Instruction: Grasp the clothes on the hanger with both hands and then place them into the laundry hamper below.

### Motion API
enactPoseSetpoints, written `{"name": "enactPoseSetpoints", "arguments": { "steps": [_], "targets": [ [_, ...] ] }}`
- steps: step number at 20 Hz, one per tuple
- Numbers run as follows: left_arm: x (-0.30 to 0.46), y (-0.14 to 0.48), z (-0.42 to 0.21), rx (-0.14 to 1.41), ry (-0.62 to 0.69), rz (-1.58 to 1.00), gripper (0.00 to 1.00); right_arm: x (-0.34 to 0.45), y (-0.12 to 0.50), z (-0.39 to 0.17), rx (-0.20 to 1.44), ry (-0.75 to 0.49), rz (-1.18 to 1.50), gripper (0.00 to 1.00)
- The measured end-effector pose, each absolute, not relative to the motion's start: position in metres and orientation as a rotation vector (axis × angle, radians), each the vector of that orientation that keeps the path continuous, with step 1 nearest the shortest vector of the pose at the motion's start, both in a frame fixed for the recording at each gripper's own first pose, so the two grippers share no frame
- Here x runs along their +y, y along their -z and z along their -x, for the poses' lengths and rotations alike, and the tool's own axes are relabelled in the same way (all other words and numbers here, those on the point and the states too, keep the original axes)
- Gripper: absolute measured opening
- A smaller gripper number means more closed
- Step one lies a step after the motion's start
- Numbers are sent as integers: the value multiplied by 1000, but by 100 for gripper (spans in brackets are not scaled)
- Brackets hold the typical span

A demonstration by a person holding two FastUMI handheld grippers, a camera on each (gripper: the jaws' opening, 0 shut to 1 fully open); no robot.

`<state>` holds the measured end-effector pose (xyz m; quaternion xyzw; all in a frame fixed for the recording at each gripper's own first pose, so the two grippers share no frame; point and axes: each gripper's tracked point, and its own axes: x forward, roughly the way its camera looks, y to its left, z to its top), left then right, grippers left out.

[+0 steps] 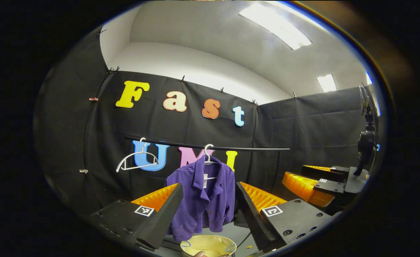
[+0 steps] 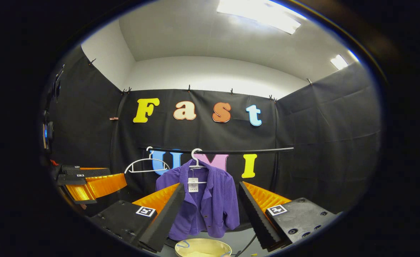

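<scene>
**Both grippers spread wide, jacket ahead on the rail, no contact yet**

While the purple jacket [image 1: 204, 194] hangs from a white hanger [image 1: 208, 154] on the black rail [image 1: 210, 146], it is seen dead ahead and well apart from both tools, framed between the fingers in each view. Its long axis runs vertically, collar at the top and hem at the bottom, with the front turned toward the cameras.

Left to right in the left gripper view: an empty white hanger [image 1: 135, 159] is noted on the rail to the left of the garment; the left gripper [image 1: 207, 210] is seen with its fingers set wide apart and nothing between them; the right gripper [image 1: 311, 180] appears at the far right, likewise spread and holding nothing. In the right gripper view the right gripper [image 2: 210, 208] is confirmed wide open and empty, with the jacket [image 2: 203, 200] centred between its fingers.

The laundry hamper [image 1: 208, 245], a pale round tub, is placed directly beneath the hem, at the bottom edge of both views.

Neither tool is judged clearly nearer. The coming move is judged to be a straight advance toward the shoulders, one tool to each side. No obstruction is seen in between; the hanger hook over the rail is judged the likely snag when the garment is pulled down.
</scene>
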<state>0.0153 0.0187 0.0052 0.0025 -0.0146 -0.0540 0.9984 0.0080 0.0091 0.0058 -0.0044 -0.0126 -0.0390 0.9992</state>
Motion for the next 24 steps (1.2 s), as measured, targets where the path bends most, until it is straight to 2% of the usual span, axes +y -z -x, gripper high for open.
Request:
{"name": "enactPoseSetpoints", "arguments": {
  "steps": [6, 13, 19, 24],
  "targets": [
    [13, 11, -48, -5, 139, -9, 94, 1, 11, -34, -2, 97, 0, 97],
    [15, 51, -143, 48, 94, -3, 94, -6, 53, -139, 13, -7, -37, 97],
    [25, 92, -237, 61, -36, -19, 94, -15, 104, -237, 40, -113, -87, 97],
    [33, 125, -291, 59, -135, -12, 94, -15, 159, -292, 116, -185, -124, 98]
  ]
}}
